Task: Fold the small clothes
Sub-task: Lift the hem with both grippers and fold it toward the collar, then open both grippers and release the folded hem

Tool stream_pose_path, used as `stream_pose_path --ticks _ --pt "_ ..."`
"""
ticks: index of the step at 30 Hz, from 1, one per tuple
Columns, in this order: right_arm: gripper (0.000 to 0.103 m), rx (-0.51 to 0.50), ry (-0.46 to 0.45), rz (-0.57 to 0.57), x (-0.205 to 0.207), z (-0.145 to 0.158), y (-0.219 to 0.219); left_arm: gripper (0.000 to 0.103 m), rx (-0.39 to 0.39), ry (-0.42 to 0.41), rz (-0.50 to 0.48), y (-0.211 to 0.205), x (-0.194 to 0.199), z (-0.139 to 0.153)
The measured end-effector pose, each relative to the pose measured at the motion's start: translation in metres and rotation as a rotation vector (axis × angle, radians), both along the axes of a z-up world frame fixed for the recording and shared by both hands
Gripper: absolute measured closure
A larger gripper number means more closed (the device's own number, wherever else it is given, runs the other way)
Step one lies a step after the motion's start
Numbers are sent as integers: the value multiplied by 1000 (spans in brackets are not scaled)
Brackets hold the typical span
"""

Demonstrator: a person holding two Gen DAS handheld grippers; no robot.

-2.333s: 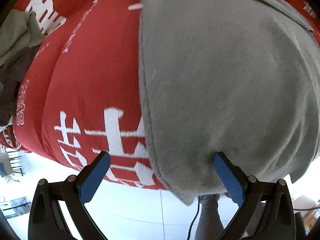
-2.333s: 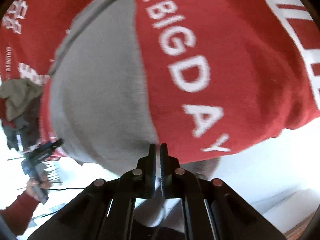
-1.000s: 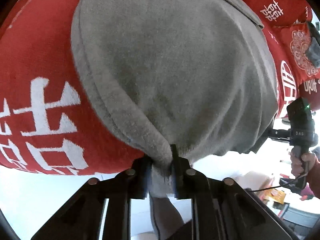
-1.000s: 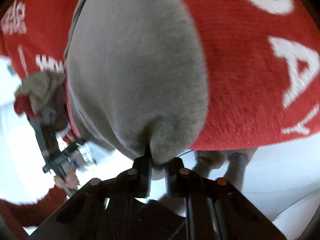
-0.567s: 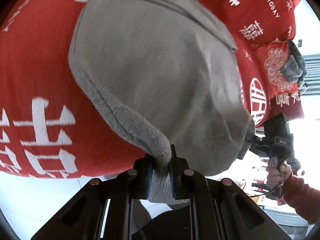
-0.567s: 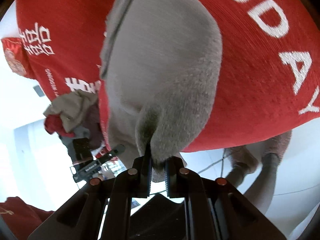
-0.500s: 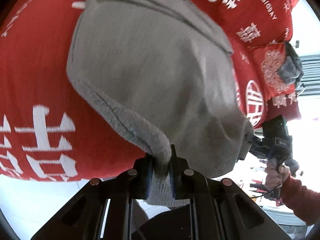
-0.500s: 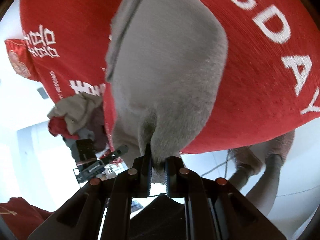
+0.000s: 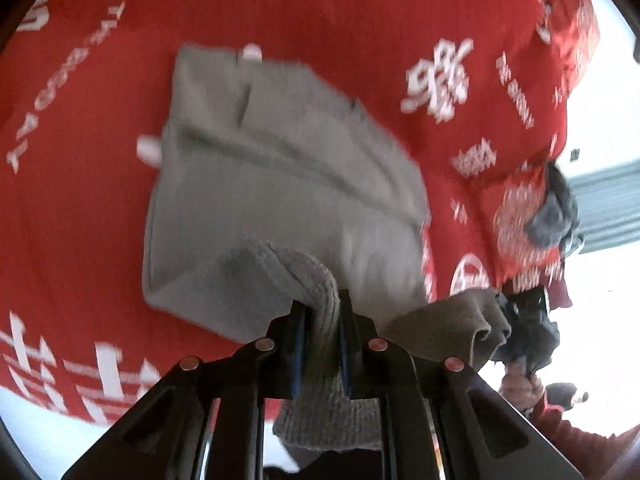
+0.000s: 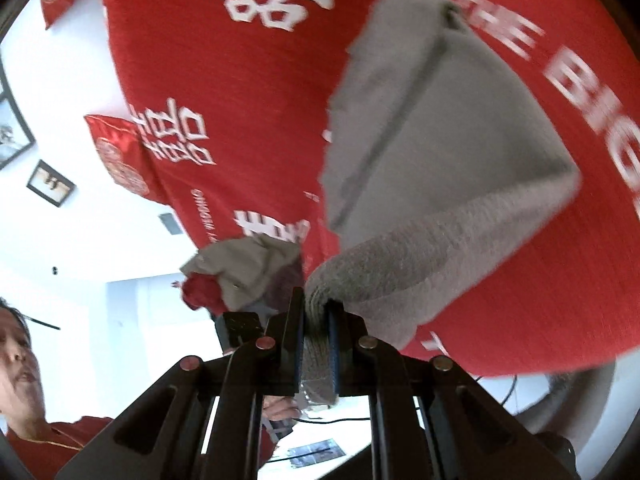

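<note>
Left wrist view: left gripper, black frame with blue-padded fingers, stood clamped narrow on a bunched corner of the grey garment, which ran from the jaws at 6 o'clock up toward 11 o'clock across the red blanket. Garment: soft, fuzzy knit, ribbed where pinched, with a raised seam and a small slit near its far edge; near end lifted off the blanket, far end lying flat. Blanket: red woven cloth with white lettering and characters, filling most of the frame. At 4 o'clock the garment's other near corner hung toward the second tool; blur hid the detail. Right wrist view: right gripper, same build, was closed tight on a rolled grey corner, the garment spreading from centre toward 1 o'clock over the blanket. A heap of other clothes, beige and red, lay at 9 o'clock on the blanket's edge. Step judged: first fold, both near corners raised for carrying over the flat half. Next move would call for level, matched travel toward the far hem, keeping the lifted edge taut and square, then a release once the edges met; slack fleece would likely sag between the two grips.
</note>
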State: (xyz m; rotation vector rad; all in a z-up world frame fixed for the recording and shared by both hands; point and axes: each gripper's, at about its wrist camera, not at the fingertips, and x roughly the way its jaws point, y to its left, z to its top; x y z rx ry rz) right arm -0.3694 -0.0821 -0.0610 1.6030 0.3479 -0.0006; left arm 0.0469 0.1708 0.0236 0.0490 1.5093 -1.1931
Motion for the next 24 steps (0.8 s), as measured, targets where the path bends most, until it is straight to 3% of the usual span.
stream_pose_path --ticks 6,11,18,21,23,24 --pt "92 -64 -48 11 44 31 -84 88 -25 -69 86 -63 45 8" --pt "92 -64 -27 -8 82 20 -159 88 19 -138 153 -125 85 -22" --pt "92 -38 175 7 137 -47 -234 88 209 -234 242 -178 122 -85" --pt "88 -45 279 38 155 -65 -247 87 235 -237 245 -185 128 -89" --pt "85 -61 339 60 163 -64 -250 87 248 -252 221 -187 126 -81" --pt "78 -93 361 83 169 -57 -250 87 250 -271 204 -188 123 -74"
